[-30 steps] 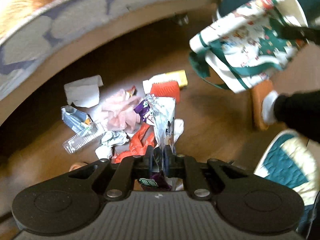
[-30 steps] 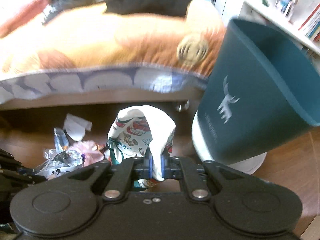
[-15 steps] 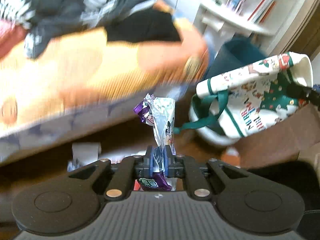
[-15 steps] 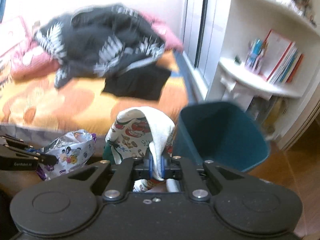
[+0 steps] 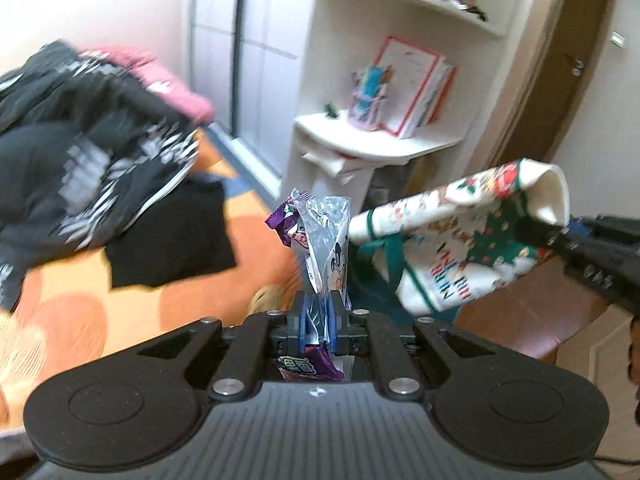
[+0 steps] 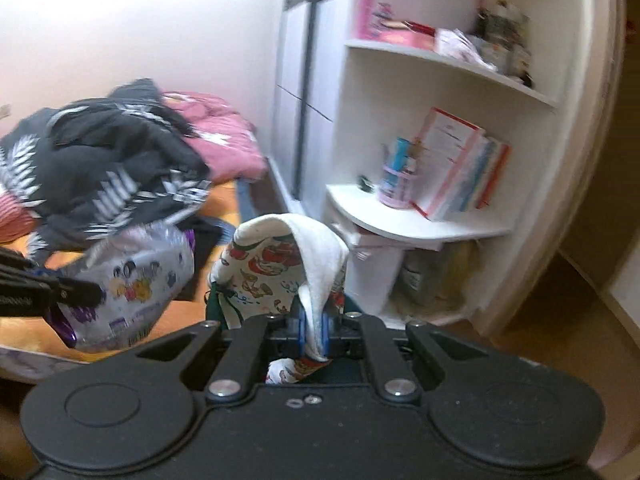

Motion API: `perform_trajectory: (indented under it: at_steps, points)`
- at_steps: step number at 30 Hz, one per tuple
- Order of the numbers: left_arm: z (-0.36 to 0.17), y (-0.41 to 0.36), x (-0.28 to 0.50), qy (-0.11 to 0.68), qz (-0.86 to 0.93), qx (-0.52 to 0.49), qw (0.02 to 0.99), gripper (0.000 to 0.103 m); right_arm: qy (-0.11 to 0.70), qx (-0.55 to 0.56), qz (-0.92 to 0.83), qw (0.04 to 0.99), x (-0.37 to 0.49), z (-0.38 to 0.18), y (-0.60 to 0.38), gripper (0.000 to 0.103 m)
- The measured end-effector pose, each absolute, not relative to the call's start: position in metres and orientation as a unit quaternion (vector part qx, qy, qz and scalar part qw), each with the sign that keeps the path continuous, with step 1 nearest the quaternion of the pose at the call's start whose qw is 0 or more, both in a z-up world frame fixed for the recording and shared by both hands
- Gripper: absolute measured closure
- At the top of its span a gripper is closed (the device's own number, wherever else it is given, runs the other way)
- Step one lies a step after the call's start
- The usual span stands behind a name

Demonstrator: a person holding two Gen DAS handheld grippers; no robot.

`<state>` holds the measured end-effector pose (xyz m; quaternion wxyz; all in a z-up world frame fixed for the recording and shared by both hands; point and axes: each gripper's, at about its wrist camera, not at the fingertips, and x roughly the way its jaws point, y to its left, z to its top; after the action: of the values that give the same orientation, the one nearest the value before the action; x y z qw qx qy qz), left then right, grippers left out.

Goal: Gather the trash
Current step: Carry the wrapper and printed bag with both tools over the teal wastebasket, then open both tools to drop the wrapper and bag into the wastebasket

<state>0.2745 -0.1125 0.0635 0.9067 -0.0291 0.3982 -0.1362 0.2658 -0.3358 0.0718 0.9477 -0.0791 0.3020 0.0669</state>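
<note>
1. Wrappers: the left gripper (image 5: 318,316) is clamping a silver cartoon-print snack bag (image 5: 326,240) with a purple wrapper (image 5: 284,220), both standing up at centre frame.
2. The right gripper (image 6: 314,330) is pinching the rim of a Christmas-print tote bag (image 6: 280,264), which is hanging at centre frame.
3. A white shelf unit (image 6: 420,216) is filling the right side, and dark clothes (image 6: 108,168) are lying on a bed at left.

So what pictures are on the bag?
The bag is white with Christmas prints in red and green, plus green straps. The left wrist view shows it best.
</note>
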Motion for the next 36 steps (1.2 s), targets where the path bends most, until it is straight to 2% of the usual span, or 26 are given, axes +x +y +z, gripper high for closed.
perform_trajectory:
  at_steps: [5,11,20,26,30,34,36]
  points:
    - [0.054,-0.158,0.303,0.404,-0.169,-0.006,0.899,0.093,0.342,-0.059,0.030,0.937,0.291,0.039,-0.362,0.096]
    - [0.005,-0.202,0.339,0.444,-0.175,0.026,0.879,0.093,0.389,-0.059,0.018,0.919,0.310,-0.008,-0.370,0.096]
    - [-0.062,-0.233,0.372,0.494,-0.177,0.061,0.849,0.093,0.442,-0.073,0.027,0.894,0.334,-0.048,-0.363,0.096]
    - [-0.077,-0.243,0.386,0.499,-0.195,0.056,0.843,0.093,0.466,-0.062,0.042,0.882,0.343,-0.068,-0.362,0.095]
    - [-0.082,-0.248,0.392,0.504,-0.203,0.050,0.838,0.093,0.470,-0.055,0.051,0.879,0.342,-0.073,-0.364,0.091]
    - [-0.085,-0.249,0.398,0.509,-0.201,0.037,0.836,0.091,0.471,-0.047,0.044,0.880,0.344,-0.073,-0.371,0.080]
    - [-0.086,-0.248,0.402,0.517,-0.198,0.023,0.833,0.090,0.469,-0.040,0.041,0.881,0.343,-0.071,-0.376,0.079]
